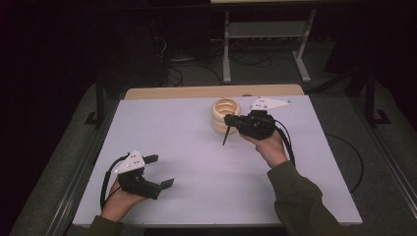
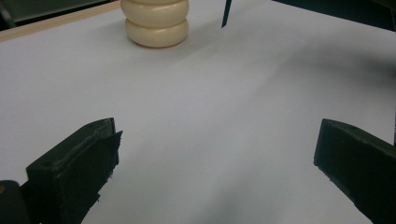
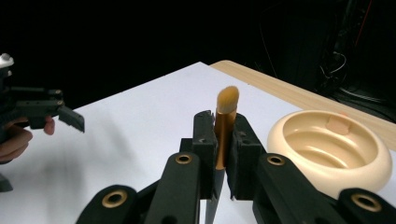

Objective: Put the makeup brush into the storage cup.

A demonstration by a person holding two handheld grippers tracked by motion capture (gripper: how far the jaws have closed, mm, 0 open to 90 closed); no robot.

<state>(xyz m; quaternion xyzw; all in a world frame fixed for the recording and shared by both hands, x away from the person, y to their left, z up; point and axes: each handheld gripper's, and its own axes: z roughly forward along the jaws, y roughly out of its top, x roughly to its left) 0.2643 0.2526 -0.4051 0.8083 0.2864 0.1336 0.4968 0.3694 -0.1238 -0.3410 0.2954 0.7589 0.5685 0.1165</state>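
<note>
Brush: a makeup brush (image 3: 226, 122) with tan bristles and a gold ferrule stands upright between the jaws of the right gripper (image 3: 223, 140), bristles up and the dark handle pointing down; in the high view the handle (image 1: 225, 136) slants toward the bench, just near of the holder.
Why held so: gripped at the ferrule with the handle end free, it looks ready to be lowered handle-first into the holder, though that is my reading.
Right gripper jaws: pressed together on the brush, pinching it from both sides.
Holder: a cream ribbed holder (image 1: 225, 115), like stacked rings with an open top, sits at the far middle of the bench, just left of the right gripper (image 1: 231, 120); something small and pinkish lies inside, too blurred to name.
Left gripper: the left gripper (image 1: 160, 170) rests at the near left, well apart from the holder, probably parked out of the way.
Left gripper jaws: spread wide, nothing between them.
Bench: the white bench (image 1: 196, 162) carries little else, with a wooden strip (image 1: 196, 91) along its far edge.
</note>
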